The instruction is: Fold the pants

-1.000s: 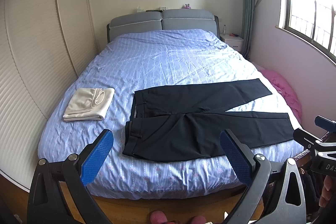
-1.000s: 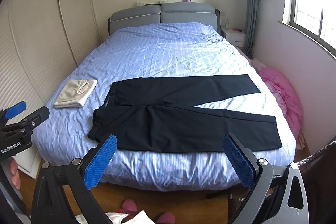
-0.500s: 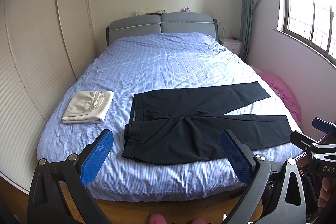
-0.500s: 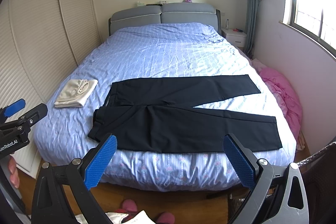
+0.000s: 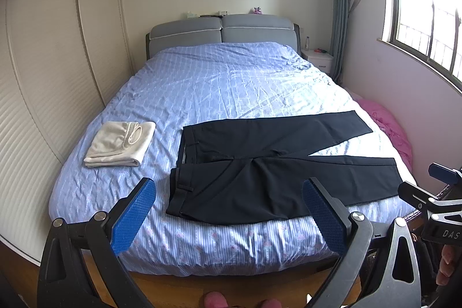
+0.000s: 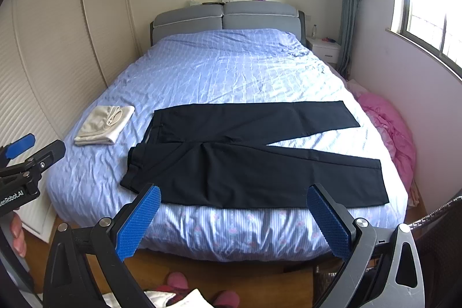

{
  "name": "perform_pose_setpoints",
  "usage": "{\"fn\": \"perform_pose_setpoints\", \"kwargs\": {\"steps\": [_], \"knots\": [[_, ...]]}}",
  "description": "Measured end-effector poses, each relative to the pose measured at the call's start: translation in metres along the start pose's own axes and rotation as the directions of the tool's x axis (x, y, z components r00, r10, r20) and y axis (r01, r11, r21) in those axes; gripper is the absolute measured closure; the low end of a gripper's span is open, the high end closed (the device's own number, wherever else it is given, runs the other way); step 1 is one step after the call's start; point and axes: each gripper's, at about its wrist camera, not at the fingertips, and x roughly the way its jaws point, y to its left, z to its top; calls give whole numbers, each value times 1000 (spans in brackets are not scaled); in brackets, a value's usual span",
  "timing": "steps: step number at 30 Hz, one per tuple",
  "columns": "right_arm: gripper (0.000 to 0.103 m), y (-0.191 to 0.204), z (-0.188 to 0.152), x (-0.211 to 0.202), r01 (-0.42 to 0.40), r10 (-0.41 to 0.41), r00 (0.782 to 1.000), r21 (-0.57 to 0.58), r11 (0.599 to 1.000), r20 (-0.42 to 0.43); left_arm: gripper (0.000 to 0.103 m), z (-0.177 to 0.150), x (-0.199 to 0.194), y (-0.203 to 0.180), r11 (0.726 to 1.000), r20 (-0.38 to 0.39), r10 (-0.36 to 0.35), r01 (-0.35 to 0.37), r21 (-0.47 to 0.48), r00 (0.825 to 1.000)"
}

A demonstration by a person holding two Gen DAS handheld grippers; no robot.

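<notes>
Left wrist view: black pants (image 5: 277,166) lie crosswise on the bed (image 5: 231,82), waistband nearer the left tool (image 5: 228,214), cuffs nearer the right tool (image 6: 234,217); both gape wide, empty.

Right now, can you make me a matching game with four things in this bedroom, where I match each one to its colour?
Things:
1. pants
2. folded cloth
3. bedsheet
4. headboard

Colours:
A. grey
B. cream
C. black
D. light blue stripes

Right pairs: 1-C, 2-B, 3-D, 4-A.

The pants lie spread flat near the foot of the bed, with the folded cloth apart from them, beyond the waistband end. Both the left gripper and right gripper have open jaws and hold nothing.
</notes>
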Motion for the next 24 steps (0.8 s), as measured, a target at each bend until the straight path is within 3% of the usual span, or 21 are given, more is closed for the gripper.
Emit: {"fn": "perform_pose_setpoints", "kwargs": {"steps": [6, 15, 24], "knots": [[1, 1, -3, 10, -18, 18, 1000, -11, 1000, -17, 0, -6, 11, 8, 1000, -32, 9, -10, -20, 999], [1, 9, -22, 49, -54, 52, 996, -12, 998, -78, 0, -30, 39, 35, 995, -96, 91, -95, -33, 991], [1, 24, -44, 123, -71, 71, 990, -1, 997, -123, 0, -70, 121, 67, 990, -175, 124, -134, -44, 977]]}}
